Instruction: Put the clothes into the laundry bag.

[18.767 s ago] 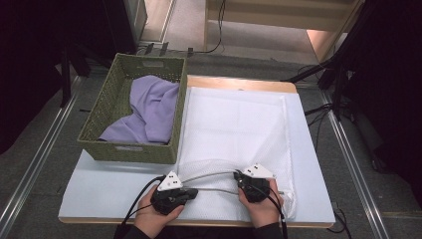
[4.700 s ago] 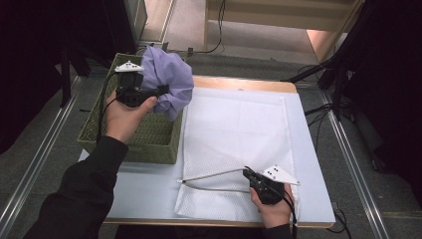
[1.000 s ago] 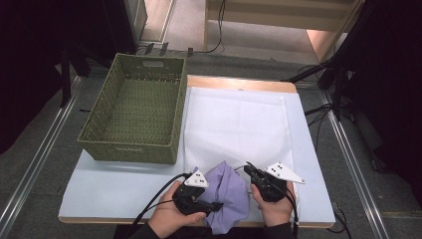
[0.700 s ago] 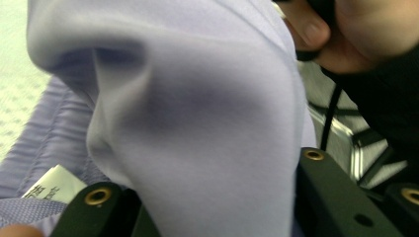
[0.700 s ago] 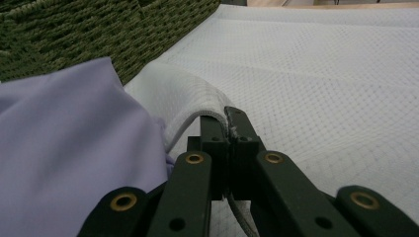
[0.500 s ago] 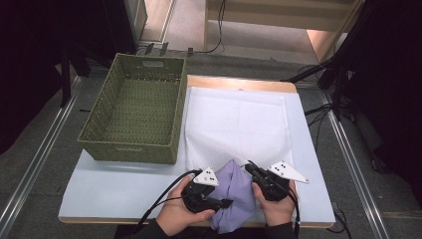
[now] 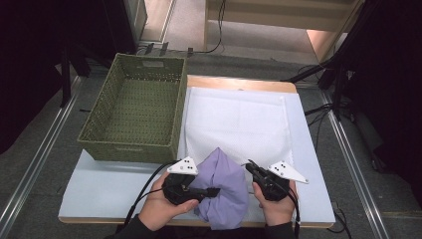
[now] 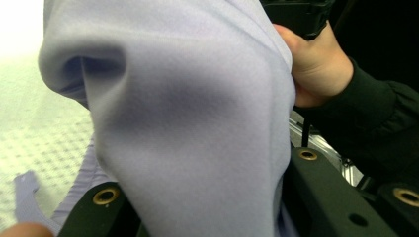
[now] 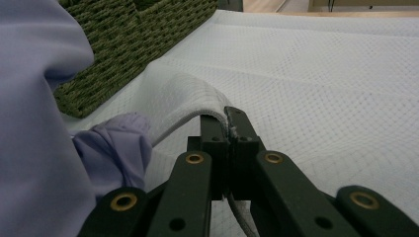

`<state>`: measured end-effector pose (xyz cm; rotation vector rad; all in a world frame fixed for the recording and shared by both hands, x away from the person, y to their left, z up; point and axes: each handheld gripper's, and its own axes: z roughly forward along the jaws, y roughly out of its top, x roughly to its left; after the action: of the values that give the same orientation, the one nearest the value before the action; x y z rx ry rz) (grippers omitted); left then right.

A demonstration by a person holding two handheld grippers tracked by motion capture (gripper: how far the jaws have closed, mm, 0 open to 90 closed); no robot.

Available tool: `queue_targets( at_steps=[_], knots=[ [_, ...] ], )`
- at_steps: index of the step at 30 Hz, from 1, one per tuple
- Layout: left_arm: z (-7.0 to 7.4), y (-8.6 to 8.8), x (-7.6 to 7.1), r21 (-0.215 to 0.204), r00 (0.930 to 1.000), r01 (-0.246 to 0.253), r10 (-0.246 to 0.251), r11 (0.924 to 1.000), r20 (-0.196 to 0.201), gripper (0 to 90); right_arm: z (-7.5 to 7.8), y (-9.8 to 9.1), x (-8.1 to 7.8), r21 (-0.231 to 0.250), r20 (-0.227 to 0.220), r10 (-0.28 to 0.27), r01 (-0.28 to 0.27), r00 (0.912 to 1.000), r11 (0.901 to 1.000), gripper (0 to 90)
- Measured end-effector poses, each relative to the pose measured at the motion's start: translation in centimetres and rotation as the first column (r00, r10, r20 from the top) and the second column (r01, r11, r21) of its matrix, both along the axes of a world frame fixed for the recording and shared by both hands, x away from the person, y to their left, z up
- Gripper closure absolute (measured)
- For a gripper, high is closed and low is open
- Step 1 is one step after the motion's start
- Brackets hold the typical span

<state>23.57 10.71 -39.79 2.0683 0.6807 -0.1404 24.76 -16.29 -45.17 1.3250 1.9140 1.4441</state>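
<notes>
A: Start at the right gripper (image 9: 228,129). How do its jaws stand?

B: Clenched on the hem of the white mesh bag (image 9: 316,74). In the right gripper view the two black jaws meet with the bag's thick white edge pinched between their tips, and that edge arches up and away to the left of them.

A: And the left gripper (image 7: 209,191)?

B: Its jaws have just been closing, with the lilac garment (image 7: 221,191) between them. In the left gripper view the cloth (image 8: 188,123) bulges up out of the gap between the two jaws and spills over both; they are grasping it.

A: Where does the garment lie in relation to both pairs of jaws?

B: Between them. In the high view it stands as a bunched lilac mound, the left jaws biting into its left flank and the right jaws just beside its right flank. A loose fold of it hangs just left of the right jaws.

A: Beyond the jaws?

B: Ahead of both, the mesh bag lies flat across the white table (image 7: 109,184). Ahead and to the left stands the green woven basket (image 7: 134,114), its near wall beside the bag's left edge. The right hand (image 8: 316,69) appears past the cloth, to the right of the left jaws.
</notes>
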Motion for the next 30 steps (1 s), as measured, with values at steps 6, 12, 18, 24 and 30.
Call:
queue_targets(
  at_steps=[6,12,18,24,30],
  knots=[
    [-3.0,-3.1,0.6,0.121,0.9954,0.068,-0.059,0.9903,-0.075,76.4,-0.1,0.2,0.1,0.003,-0.007,0.002,-0.002,1.0,1.0,88.4],
    [-5.9,-5.1,1.6,0.219,0.9901,0.028,0.003,0.9754,-0.14,75.1,0.3,0.2,0.0,0.0,-0.008,-0.015,0.015,0.9999,0.9999,88.4],
    [-3.2,-4.2,1.1,0.135,0.9981,-0.035,0.041,0.9902,-0.045,50.6,0.4,0.2,-0.1,0.001,-0.004,-0.014,0.014,0.9999,0.9999,88.5],
    [-3.2,-4.9,1.5,0.136,0.9961,0.002,0.01,0.9906,-0.088,71.0,0.5,0.5,-0.2,0.004,-0.003,-0.006,0.006,1.0,1.0,88.4],
    [-3.9,-6.7,0.5,0.178,0.9886,0.143,-0.132,0.9736,-0.072,79.1,0.5,0.7,-0.2,0.019,-0.007,0.0,0.0,1.0,0.9998,88.5]
  ],
)
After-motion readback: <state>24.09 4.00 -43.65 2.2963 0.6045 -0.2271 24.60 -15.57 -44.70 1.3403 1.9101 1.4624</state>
